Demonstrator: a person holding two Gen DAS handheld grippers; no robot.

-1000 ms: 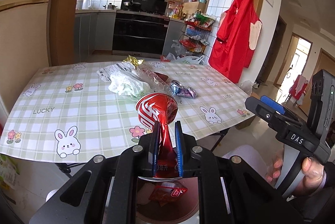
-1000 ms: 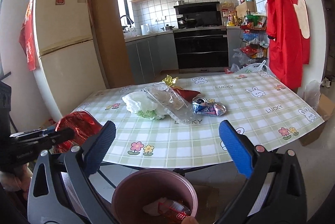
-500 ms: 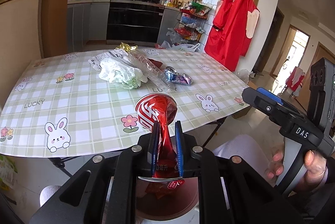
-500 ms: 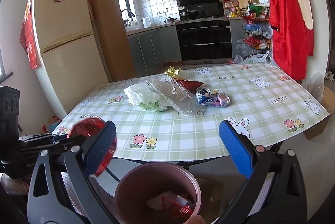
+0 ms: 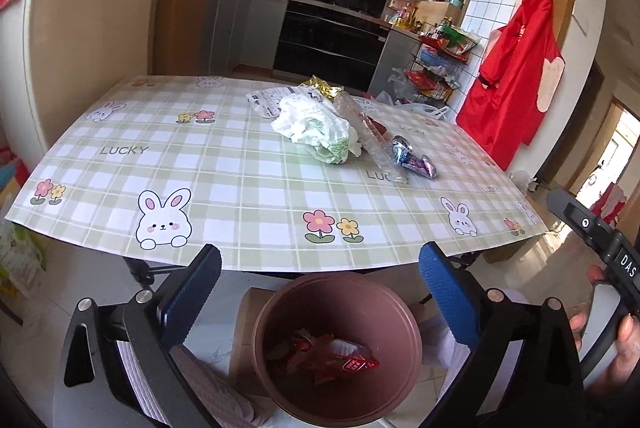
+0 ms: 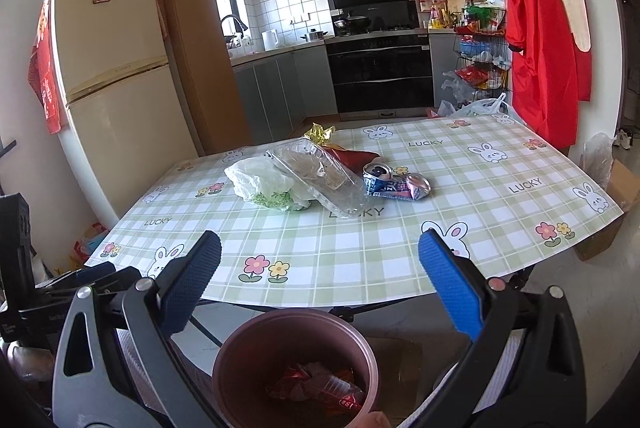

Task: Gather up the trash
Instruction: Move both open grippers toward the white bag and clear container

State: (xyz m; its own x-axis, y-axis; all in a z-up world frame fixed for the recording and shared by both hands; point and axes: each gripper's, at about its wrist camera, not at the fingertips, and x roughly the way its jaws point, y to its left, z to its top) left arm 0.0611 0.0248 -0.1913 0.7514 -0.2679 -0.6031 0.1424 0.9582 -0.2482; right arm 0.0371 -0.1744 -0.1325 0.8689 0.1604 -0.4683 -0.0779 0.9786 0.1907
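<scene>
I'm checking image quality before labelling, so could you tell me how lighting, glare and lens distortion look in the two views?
Left wrist view: strong fisheye, the green checked tablecloth bows and the corners go dark; the bright doorway at right is blown out, and the crumpled white plastic bag is sharp. Right wrist view: same bending; even daylight, with highlights on the clear plastic clamshell box and soft shade inside the brown round bin.

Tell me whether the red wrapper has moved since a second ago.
Yes. The red wrapper has dropped from between the left gripper jaws, which just opened, down into the brown bin below the table edge.
</scene>
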